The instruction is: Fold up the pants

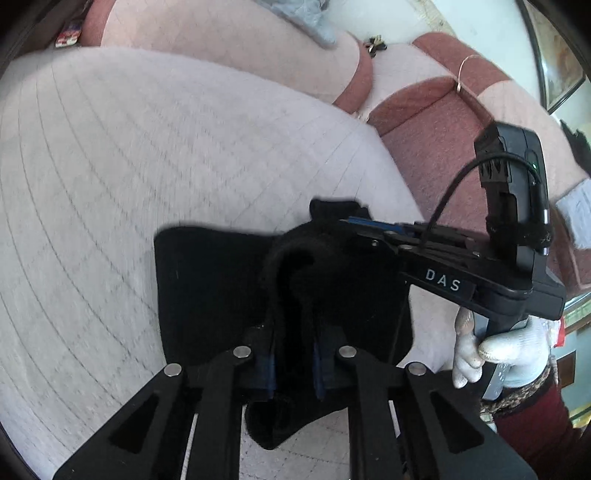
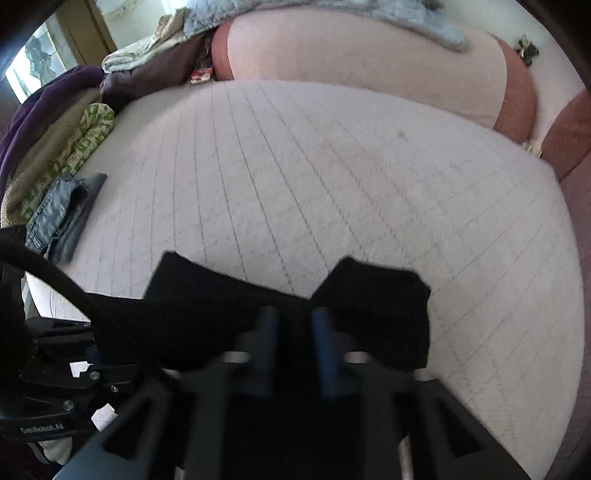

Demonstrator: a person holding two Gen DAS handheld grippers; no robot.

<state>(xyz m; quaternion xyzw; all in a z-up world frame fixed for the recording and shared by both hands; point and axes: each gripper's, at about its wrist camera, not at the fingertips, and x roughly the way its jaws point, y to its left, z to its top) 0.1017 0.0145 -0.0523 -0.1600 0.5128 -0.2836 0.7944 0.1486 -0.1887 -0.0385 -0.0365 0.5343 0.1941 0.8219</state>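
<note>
The black pants (image 1: 207, 288) lie bunched over a pale quilted sofa seat (image 1: 110, 166). My left gripper (image 1: 293, 354) is shut on a fold of the black fabric, which rises in a loop between its blue-padded fingers. My right gripper (image 2: 293, 332) is shut on the same pants (image 2: 373, 306), with cloth draped to either side of it. In the left wrist view the right gripper's body (image 1: 480, 266) reaches in from the right, held by a white-gloved hand (image 1: 495, 347), its tips buried in the fabric. The left gripper's body (image 2: 55, 369) shows at the lower left of the right wrist view.
Folded jeans (image 2: 62, 214) and a pile of clothes (image 2: 55, 140) sit at the seat's left end. Pink and rust back cushions (image 2: 369, 66) rise behind, with a light blue cloth (image 2: 332, 14) on top. A rust armrest (image 1: 443, 147) borders the right.
</note>
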